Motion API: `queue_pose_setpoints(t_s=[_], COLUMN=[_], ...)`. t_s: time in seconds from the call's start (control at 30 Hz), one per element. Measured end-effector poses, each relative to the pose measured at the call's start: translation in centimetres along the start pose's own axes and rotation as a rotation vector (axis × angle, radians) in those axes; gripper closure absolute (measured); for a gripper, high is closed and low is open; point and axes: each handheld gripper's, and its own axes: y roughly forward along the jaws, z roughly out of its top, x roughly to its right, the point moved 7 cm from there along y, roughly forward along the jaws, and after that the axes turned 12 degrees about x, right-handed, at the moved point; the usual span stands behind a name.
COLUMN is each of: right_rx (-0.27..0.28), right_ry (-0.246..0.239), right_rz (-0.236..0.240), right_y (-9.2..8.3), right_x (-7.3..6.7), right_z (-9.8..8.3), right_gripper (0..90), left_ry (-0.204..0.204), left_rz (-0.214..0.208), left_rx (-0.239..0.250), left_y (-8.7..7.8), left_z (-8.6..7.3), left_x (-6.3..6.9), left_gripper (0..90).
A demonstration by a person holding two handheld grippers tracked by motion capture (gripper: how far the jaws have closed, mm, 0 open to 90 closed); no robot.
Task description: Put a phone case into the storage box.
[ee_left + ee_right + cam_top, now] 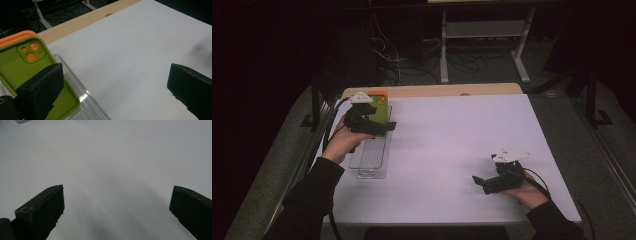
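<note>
Holding a two-jaw tool in each hand, a person in dark sleeves works at a white-topped table. The left gripper sits near the table's far left corner, its jaws spread wide apart with nothing between them. In the left gripper view, one jaw stands right in front of a green phone case; whether it touches the case I cannot tell. The case stands upright, tilted a little, with its camera cut-out at the top, and an orange phone case stands directly behind it, its rim peeking over the green one. Both cases stand at the far end of a clear plastic tray, a long ridged tray that lies along the table's left edge and reaches toward the near side.

The right gripper is held low near the table's near right corner, well apart from the tray and cases. Its jaws are also wide apart, pointing left over bare white tabletop, gripping nothing. A pale wooden strip runs along the table's far edge. Beyond it, on the dark floor, stand white desk legs and tangled cables.
</note>
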Motion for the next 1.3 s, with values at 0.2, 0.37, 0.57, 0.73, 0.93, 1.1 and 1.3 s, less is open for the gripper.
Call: queue_pose_setpoints(t_s=[0.2,0.37,0.57,0.73,0.93,1.1,1.3], right_rx=[0.0,0.006,0.007,0.015,0.021,0.028,0.034], right_ry=[0.0,-0.005,0.0,0.001,0.009,0.008,0.014], right_rz=[0.003,0.004,0.009,0.014,0.019,0.018,0.019], right_y=[0.0,0.0,-0.1,-0.1,-0.3,-0.4,-0.6], right_x=[0.1,0.1,0.1,0.1,0.0,0.0,0.1], right_z=[0.0,0.1,0.2,0.3,0.5,0.7,1.0], right_gripper=[0.0,0.0,0.0,0.0,0.0,0.0,0.0], left_ry=[0.003,0.008,0.009,0.005,0.034,0.047,0.05], left_rz=[-0.029,-0.052,-0.071,-0.084,-0.096,-0.1,-0.11], left_rx=[-0.001,-0.003,0.005,0.019,0.017,0.016,0.022], left_y=[-0.7,-1.4,-2.2,-2.8,-3.4,-3.6,-4.1], left_z=[-0.7,-1.6,-3.0,-4.0,-5.2,-6.0,-6.7], left_x=[1.1,1.8,2.7,3.2,3.7,4.2,4.6], left_gripper=[0.4,0.4,0.4,0.4,0.4,0.4,0.4])
